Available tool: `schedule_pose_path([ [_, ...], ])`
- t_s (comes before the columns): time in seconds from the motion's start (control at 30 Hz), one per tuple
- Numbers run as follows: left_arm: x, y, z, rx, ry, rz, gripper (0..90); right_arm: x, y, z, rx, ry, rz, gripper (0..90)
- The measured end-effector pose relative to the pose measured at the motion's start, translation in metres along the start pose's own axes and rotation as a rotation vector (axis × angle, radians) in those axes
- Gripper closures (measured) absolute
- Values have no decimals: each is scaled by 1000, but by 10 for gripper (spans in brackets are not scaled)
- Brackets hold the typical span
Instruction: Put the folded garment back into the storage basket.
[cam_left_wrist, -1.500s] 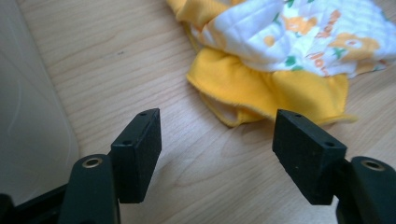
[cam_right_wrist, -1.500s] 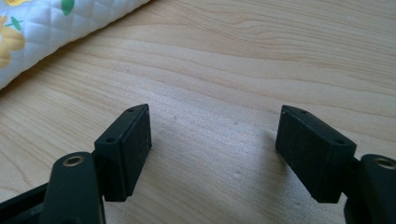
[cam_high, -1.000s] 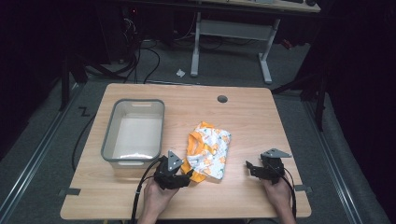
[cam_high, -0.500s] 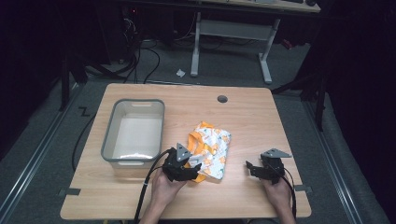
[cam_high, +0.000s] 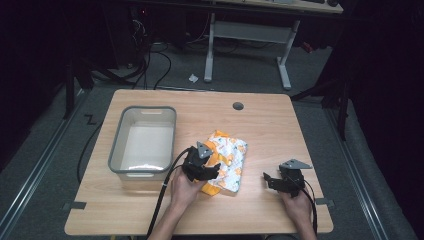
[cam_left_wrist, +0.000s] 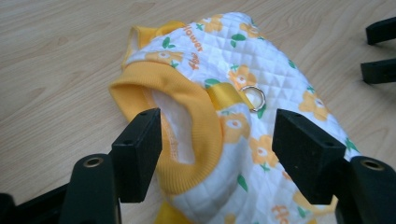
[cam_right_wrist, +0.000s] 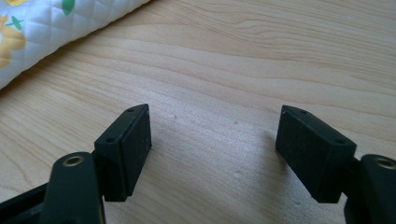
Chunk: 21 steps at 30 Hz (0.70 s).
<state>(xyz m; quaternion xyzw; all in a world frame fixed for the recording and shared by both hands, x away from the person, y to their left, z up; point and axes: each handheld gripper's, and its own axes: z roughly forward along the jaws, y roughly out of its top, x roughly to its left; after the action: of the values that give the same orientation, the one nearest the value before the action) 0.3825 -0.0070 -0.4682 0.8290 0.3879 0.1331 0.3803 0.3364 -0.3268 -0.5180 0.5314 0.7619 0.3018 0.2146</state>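
A quilted white pet vest (cam_high: 231, 152) with orange flowers and yellow trim lies flat on the wooden table (cam_high: 260, 125), right of the bin. My left gripper (cam_high: 212, 172) is at the vest's near left corner. In the left gripper view its jaws (cam_left_wrist: 217, 123) stand wide on either side of the yellow collar (cam_left_wrist: 196, 102), beside a metal ring (cam_left_wrist: 254, 97); they have just closed a little and the pads do not press on the cloth. My right gripper (cam_high: 267, 180) hovers open over bare wood (cam_right_wrist: 215, 121), with the vest's edge (cam_right_wrist: 51, 28) off to its left.
A grey-rimmed plastic bin (cam_high: 116, 150) sits at the table's left, nothing in it. A round cable hole (cam_high: 238, 106) marks the far middle of the table. Bare wood lies right of the vest. Desk legs and cables stand on the floor beyond.
My left gripper has moved right and forward from beside the bin onto the vest's near corner. The right gripper and the vest have stayed put.
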Motion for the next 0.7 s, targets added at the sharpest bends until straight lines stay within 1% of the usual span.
schedule_pose_path([
  [0.1, 3, 6, 7, 3, 11, -19, 318, 0, 0, 0, 0, 0, 0, 270],
  [0.13, 4, 8, 10, 8, 7, -34, 306, 0, 0, 0, 0, 0, 0, 270],
  [0.17, 4, 8, 12, 13, 6, -41, 289, 0, 0, 0, 0, 0, 0, 270],
  [0.27, 4, 11, 20, 23, 24, -35, 272, 0, 0, 0, 0, 0, 0, 270],
  [0.43, 10, 10, 30, 41, 51, -64, 262, 0, 0, 0, 0, 0, 0, 270],
  [0.5, 13, 9, 36, 58, 57, -72, 262, 0, 0, 0, 0, 0, 0, 270],
  [0.57, 16, 7, 42, 85, 59, -85, 261, 0, 0, 0, 0, 0, 0, 270],
  [0.63, 18, 5, 47, 100, 65, -94, 257, 0, 0, 0, 0, 0, 0, 270],
  [0.7, 19, 4, 50, 110, 66, -94, 254, 0, 0, 0, 0, 1, 0, 270],
])
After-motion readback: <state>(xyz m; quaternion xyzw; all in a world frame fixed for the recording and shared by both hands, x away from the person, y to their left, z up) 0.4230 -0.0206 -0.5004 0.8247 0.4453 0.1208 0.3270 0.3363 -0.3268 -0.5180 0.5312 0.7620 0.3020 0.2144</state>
